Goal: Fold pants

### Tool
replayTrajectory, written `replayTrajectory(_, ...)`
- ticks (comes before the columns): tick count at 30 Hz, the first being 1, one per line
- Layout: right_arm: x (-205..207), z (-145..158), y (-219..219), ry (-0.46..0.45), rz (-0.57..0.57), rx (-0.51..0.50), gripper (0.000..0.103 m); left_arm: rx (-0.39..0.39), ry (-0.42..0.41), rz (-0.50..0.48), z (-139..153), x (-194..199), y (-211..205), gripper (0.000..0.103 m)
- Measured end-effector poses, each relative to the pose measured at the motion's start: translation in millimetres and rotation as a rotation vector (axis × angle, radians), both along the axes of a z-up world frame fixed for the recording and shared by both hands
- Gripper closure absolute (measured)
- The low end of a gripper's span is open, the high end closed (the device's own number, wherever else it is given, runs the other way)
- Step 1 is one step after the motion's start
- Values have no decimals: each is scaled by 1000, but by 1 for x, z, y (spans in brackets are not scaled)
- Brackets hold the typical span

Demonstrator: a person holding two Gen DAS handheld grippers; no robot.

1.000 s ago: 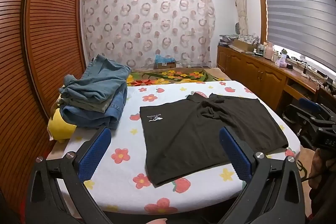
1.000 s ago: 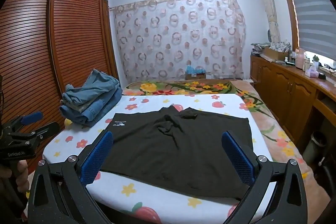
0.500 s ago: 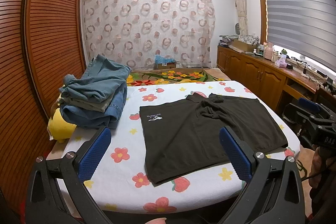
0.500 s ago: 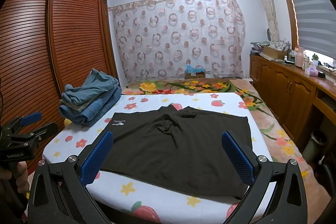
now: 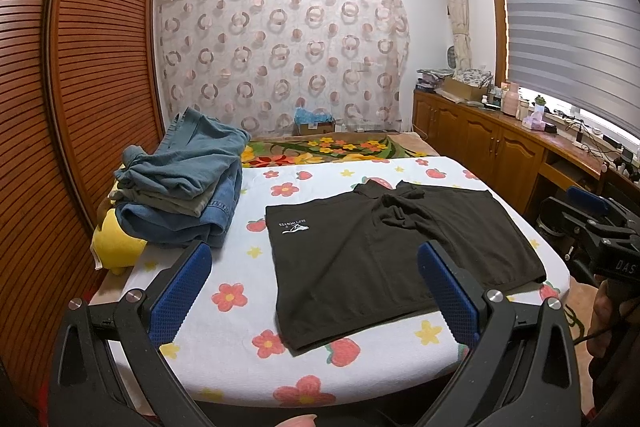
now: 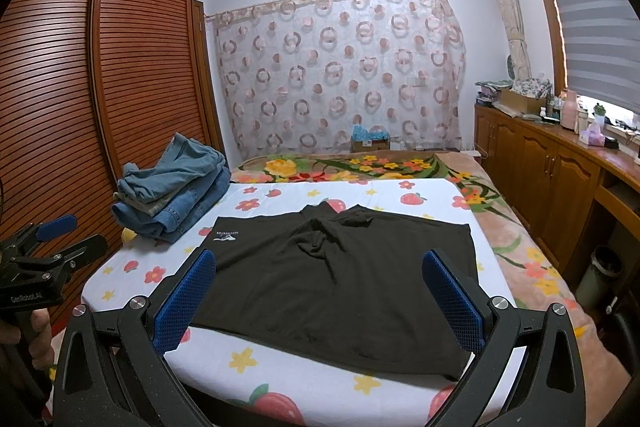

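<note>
A dark pair of pants [image 5: 384, 247] with a small white logo lies spread flat on the flower-print sheet [image 5: 236, 267] of the bed; it also shows in the right wrist view [image 6: 336, 279]. My left gripper [image 5: 314, 291] is open and empty, held above the bed's near edge. My right gripper [image 6: 320, 295] is open and empty, above the pants' near hem. Each gripper shows at the side of the other's view: the right one [image 5: 592, 231] and the left one [image 6: 44, 247].
A pile of folded jeans [image 5: 180, 183] sits on a yellow cushion [image 5: 116, 247] at the bed's left. A slatted wooden wardrobe [image 5: 80, 87] stands on the left. Wooden cabinets [image 5: 500, 155] with clutter run along the right. A bin [image 6: 600, 271] stands on the floor.
Both views have shifted slightly; the pants lie as before. Both grippers stay open.
</note>
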State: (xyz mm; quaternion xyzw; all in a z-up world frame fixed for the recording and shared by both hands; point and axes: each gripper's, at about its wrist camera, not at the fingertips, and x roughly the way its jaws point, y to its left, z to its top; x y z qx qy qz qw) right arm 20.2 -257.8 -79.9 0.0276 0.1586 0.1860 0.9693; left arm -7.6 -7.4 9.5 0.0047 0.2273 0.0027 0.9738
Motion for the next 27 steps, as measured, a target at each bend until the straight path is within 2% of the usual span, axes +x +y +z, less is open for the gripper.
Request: replayTrajectory(27, 0, 0, 0, 1, 2, 0, 0, 0, -1, -1, 2, -5, -2, 0)
